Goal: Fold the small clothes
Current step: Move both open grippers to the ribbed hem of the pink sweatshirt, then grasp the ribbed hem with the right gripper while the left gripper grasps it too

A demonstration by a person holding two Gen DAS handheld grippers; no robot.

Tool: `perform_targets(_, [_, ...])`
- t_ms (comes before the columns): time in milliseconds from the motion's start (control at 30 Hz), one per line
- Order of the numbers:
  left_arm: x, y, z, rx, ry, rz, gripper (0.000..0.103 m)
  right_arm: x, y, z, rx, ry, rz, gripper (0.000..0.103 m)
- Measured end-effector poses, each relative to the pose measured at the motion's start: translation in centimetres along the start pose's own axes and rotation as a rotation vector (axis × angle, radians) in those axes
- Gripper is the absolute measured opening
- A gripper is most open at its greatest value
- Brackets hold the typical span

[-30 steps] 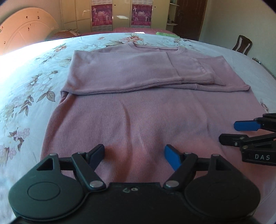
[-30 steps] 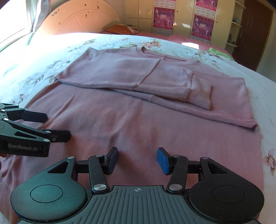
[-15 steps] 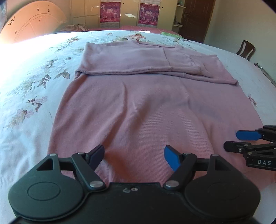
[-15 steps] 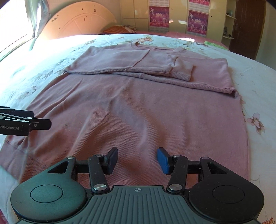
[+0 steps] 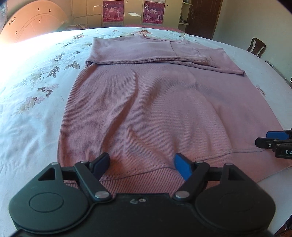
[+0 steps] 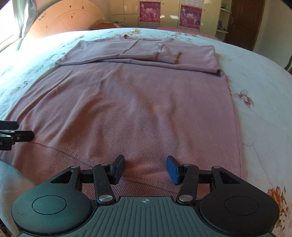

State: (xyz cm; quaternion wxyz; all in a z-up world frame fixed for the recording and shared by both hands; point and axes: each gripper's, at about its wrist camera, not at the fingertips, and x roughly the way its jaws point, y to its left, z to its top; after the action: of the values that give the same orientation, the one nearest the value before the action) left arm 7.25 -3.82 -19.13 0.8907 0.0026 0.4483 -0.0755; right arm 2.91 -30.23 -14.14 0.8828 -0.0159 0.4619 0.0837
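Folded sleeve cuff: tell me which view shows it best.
Right wrist view. The sleeve cuff lies unobstructed, its ribbed end clear on the pink sweater. In the left wrist view, the cuff appears flatter and less distinct.

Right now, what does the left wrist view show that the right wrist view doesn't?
Only the left wrist view shows a wooden chair by the far wall and the sweater's left side edge on the floral bedspread. Only the right wrist view shows a curtain by the bright window. Both show the pink sweater lying flat with its sleeves folded across the chest, and the left gripper and right gripper open above the hem.
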Motion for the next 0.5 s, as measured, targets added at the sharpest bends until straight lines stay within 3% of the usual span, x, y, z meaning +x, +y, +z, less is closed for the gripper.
perform_targets(500, [-3.8, 3.9, -2.3, -0.083, -0.042, 0.068, 0.079, -3.6, -2.0, -2.3, 0.101, -0.013, -0.139, 0.05])
